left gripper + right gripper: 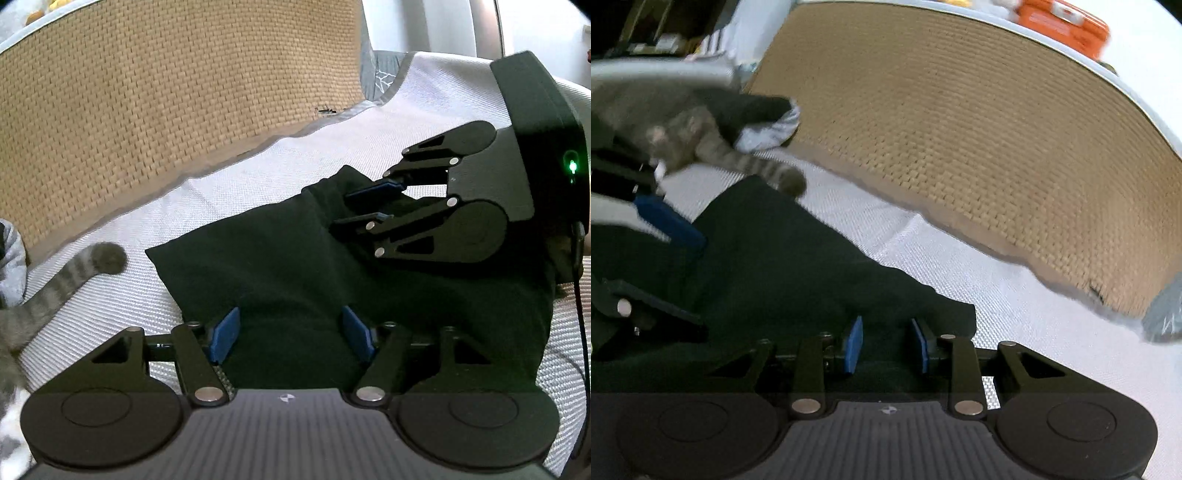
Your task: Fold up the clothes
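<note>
A black garment (280, 266) lies folded on a white woven mat (229, 192), with a tan woven mat (166, 96) beyond it on the far side.

The left gripper (291, 334) hovers over the near edge of the garment. Its blue-padded fingers (225, 334) stand partly apart with black cloth between them; whether the pads press on the cloth cannot be told.

The right gripper (886, 345) is at the garment's right end, its fingers (854, 343) closer together than the left pair, with cloth showing in the gap. Whether they grip it cannot be told either. From the left wrist view, it reaches in from the right with a green light on its body.

A grey striped cat's tail (74, 273) lies on the white mat just left of the garment. A blurred orange box (1067, 26) sits far off. No writing is readable.
</note>
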Tool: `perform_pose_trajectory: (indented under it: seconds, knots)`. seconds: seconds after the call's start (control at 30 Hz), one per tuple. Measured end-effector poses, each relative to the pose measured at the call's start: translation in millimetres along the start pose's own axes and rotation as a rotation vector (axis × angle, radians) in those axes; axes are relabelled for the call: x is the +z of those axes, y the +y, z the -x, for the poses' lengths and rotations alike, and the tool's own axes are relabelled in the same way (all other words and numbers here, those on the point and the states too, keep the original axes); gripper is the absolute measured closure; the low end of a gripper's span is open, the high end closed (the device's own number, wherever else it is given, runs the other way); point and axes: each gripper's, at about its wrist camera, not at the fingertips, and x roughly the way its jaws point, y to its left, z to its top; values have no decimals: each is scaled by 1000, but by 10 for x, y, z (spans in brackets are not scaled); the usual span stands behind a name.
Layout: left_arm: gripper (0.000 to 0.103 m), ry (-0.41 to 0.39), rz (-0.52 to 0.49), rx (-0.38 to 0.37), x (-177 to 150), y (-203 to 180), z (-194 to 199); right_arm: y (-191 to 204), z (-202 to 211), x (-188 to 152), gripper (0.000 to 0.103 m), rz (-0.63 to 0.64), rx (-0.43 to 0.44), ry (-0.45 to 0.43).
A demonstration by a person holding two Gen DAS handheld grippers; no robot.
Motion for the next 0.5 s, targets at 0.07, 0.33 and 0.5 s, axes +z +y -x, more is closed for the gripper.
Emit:
perform_pose_trajectory:
  seconds: [0.07,0.33,0.5]
  knots:
    - [38,3,4,1,3,2,-12,21,-18,12,70,35,1,11]
    - [39,22,10,37,33,-59,-11,64,1,-39,70,65,-5,12]
    - [39,42,-2,43,86,-55,66,57,5,-13,70,73,-2,27]
